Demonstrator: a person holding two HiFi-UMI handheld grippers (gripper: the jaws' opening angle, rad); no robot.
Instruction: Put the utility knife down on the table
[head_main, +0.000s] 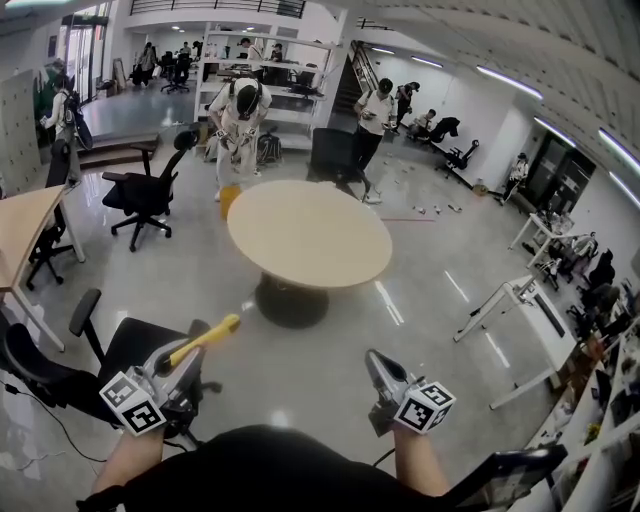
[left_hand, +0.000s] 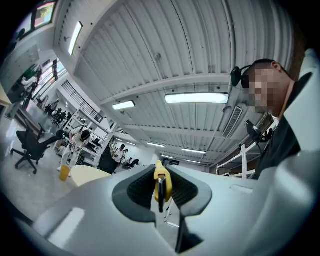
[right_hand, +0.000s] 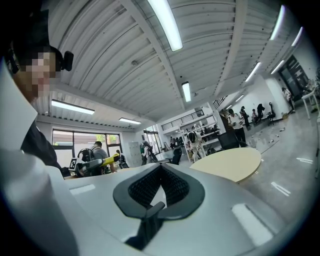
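Note:
A yellow utility knife (head_main: 205, 338) sticks out up and to the right from my left gripper (head_main: 185, 360), which is shut on it low at the left of the head view. In the left gripper view the knife (left_hand: 162, 185) stands edge-on between the two dark pads. The round beige table (head_main: 310, 232) is a few steps ahead on the shiny floor, well beyond both grippers. My right gripper (head_main: 375, 362) is low at the right, shut, with nothing in it. In the right gripper view the table (right_hand: 230, 164) lies ahead to the right and the knife (right_hand: 102, 161) shows at the left.
A black office chair (head_main: 140, 195) stands left of the table and another (head_main: 60, 370) is close at my left. A wooden desk (head_main: 20, 225) runs along the left edge. A person (head_main: 240, 115) bends behind the table by a yellow bin (head_main: 229, 199). A white desk frame (head_main: 520, 300) is at the right.

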